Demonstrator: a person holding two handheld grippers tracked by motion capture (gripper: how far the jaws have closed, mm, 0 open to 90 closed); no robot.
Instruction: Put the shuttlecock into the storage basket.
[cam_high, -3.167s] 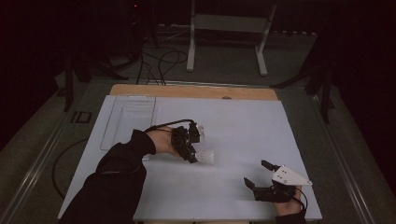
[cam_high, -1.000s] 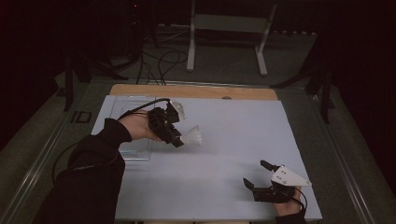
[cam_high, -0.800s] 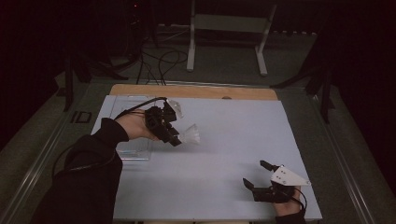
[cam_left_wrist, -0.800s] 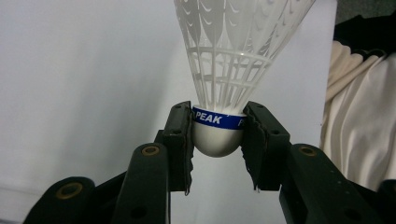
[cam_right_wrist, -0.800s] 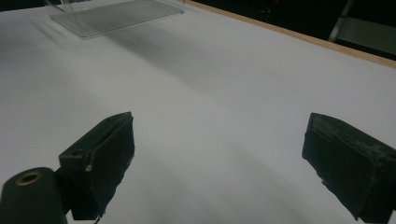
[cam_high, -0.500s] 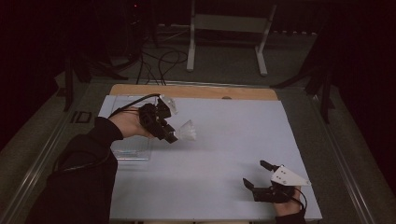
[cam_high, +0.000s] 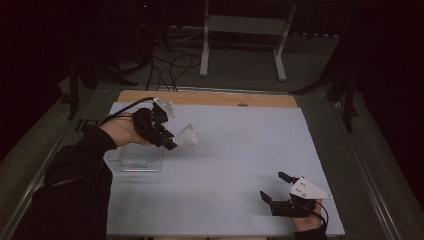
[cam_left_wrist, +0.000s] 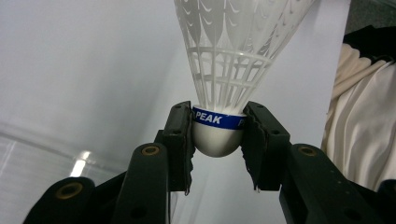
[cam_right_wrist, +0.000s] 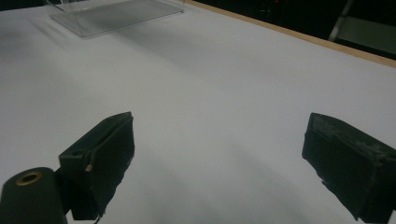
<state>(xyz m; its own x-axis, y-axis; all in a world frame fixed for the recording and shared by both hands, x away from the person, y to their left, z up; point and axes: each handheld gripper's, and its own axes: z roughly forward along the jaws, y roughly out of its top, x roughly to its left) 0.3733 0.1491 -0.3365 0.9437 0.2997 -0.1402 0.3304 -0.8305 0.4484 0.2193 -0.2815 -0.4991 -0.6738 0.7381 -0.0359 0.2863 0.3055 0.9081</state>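
Counter (cam_high: 225, 165) is a white sheet over a wooden board, edge showing at the far side. Clear plastic tray (cam_high: 135, 159) sits on it near my left side; in the right gripper view the same tray (cam_right_wrist: 112, 14) lies far off at the top.

My left gripper (cam_high: 167, 139) is up off the counter, above the tray's far right corner, pointing right. It holds a shuttlecock (cam_high: 186, 135). In the left gripper view the shuttlecock (cam_left_wrist: 224, 84) is white plastic: a moulded lattice skirt with feather-shaped ribs flaring upward out of frame, a rounded white cork base, and a blue band round the base with white letters reading "PEAK". Skirt points away from the gripper, base toward it.

My left fingers (cam_left_wrist: 180, 140) are clamped on the base, one pad on each side, pressing on the blue band and the white cap below it. The rounded tip of the base hangs free between the pads, not touching anything. Cream cloth (cam_left_wrist: 359, 126) shows at the right edge of that view.

My right gripper (cam_high: 277, 189) rests low at the near right of the counter, well apart from the shuttlecock. Its fingers (cam_right_wrist: 102, 154) stand wide apart, bare counter between them.
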